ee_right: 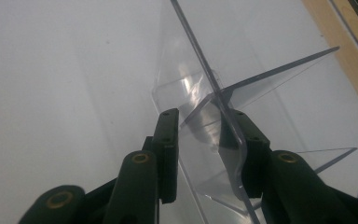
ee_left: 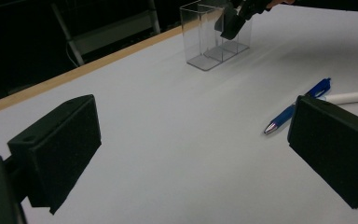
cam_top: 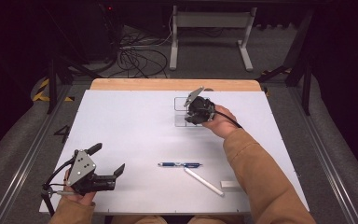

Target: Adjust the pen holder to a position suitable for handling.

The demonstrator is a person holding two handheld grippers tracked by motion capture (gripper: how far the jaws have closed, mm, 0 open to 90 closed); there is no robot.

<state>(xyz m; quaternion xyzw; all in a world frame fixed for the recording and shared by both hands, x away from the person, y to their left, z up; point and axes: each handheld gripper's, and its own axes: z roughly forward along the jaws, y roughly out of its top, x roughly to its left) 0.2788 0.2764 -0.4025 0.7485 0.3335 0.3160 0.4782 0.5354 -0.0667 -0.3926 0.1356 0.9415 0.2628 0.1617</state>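
My right tongs (ee_right: 209,154) are closed over one wall of the clear plastic compartment box (ee_right: 223,93), which stands at the far right part of the white counter (cam_top: 135,121) near its wooden edge; it is fully transparent, with thin inner dividers that cross each other. My left tongs (ee_left: 191,154) stand wide open and hold nothing, low over the near left corner. The glassy walls are hard to follow, so I cannot count the compartments, and the blue pen (ee_left: 298,105) and the white pen (ee_left: 352,97) are partly hidden behind my left jaw.
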